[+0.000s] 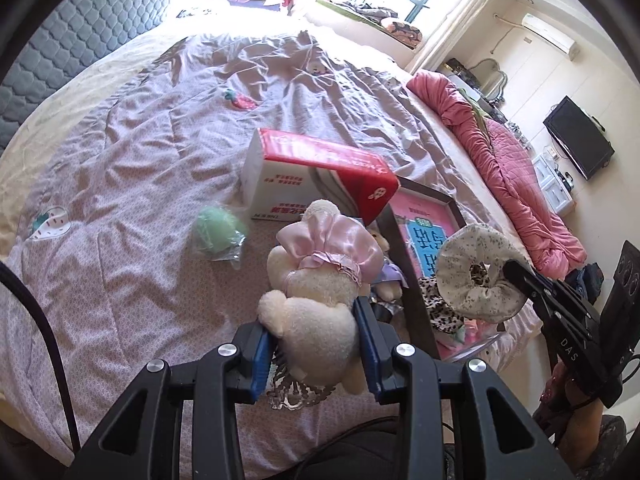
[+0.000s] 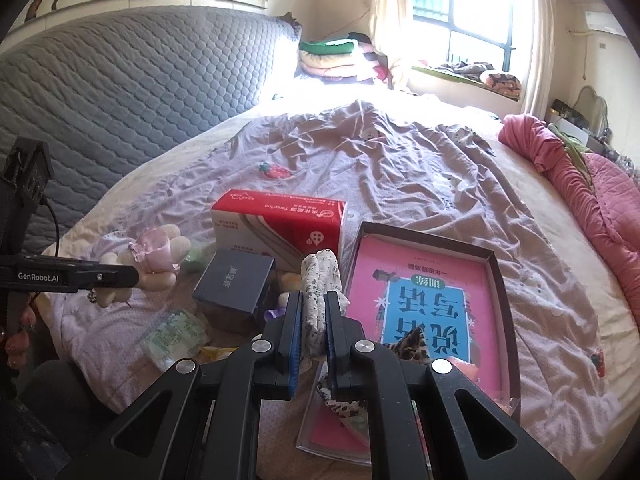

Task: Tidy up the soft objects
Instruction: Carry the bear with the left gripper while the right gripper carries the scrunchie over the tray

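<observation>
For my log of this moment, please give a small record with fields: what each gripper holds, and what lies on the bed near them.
left gripper: shut on plush bunny in a pink satin dress, held above the bed
right gripper: shut on floral scrunchie, pinched flat between the fingers
box lid: dark, open side up, pink book inside, leopard scrunchie at its near end
tissue pack: red and white, on the bedspread
green pouf: in clear wrap

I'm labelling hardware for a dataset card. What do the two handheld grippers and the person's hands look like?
Both grippers, left and right, have black angular frames with triangular cut-outs, silver bolt heads and blue finger pads. White lettering reads "GenRobot.AI" on the left one and "DAS" on the right. A black cable trails off. The left hand's nails are painted pink.
</observation>
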A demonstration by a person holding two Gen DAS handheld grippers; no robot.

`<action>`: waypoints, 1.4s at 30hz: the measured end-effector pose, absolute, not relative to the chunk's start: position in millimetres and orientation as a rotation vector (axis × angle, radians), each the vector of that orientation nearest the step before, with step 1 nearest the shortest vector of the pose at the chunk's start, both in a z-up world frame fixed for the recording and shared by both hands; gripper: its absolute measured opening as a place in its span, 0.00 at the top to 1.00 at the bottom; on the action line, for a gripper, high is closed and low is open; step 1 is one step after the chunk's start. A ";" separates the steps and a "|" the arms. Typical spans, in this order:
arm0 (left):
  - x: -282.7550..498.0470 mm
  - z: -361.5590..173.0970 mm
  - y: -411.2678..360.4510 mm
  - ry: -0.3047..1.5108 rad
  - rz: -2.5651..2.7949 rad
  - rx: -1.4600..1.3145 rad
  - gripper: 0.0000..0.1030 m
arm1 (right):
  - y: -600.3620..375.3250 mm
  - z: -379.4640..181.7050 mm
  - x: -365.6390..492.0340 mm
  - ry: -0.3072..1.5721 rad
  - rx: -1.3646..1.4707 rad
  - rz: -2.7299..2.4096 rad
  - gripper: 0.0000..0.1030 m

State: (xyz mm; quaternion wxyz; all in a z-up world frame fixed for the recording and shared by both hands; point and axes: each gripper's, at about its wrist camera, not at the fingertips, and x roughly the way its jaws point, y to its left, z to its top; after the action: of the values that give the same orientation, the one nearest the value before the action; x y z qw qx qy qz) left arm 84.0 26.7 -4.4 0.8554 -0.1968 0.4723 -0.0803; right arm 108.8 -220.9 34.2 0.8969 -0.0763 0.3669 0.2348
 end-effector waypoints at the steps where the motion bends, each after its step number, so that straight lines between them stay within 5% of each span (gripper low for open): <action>1: 84.4 -2.8 24.1 0.991 -0.173 -0.410 0.63 | -222.4 36.8 108.4 0.754 -0.160 0.483 0.90; 42: 114.4 29.8 -124.9 0.998 -0.356 -0.157 0.63 | -347.0 65.5 105.1 0.652 -0.007 0.213 0.90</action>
State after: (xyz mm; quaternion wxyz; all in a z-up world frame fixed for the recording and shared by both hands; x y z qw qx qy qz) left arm 114.4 -124.9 29.8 0.8600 -0.0749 0.4753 -0.1697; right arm 105.1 -347.0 65.5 0.9417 -0.0036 0.3198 0.1044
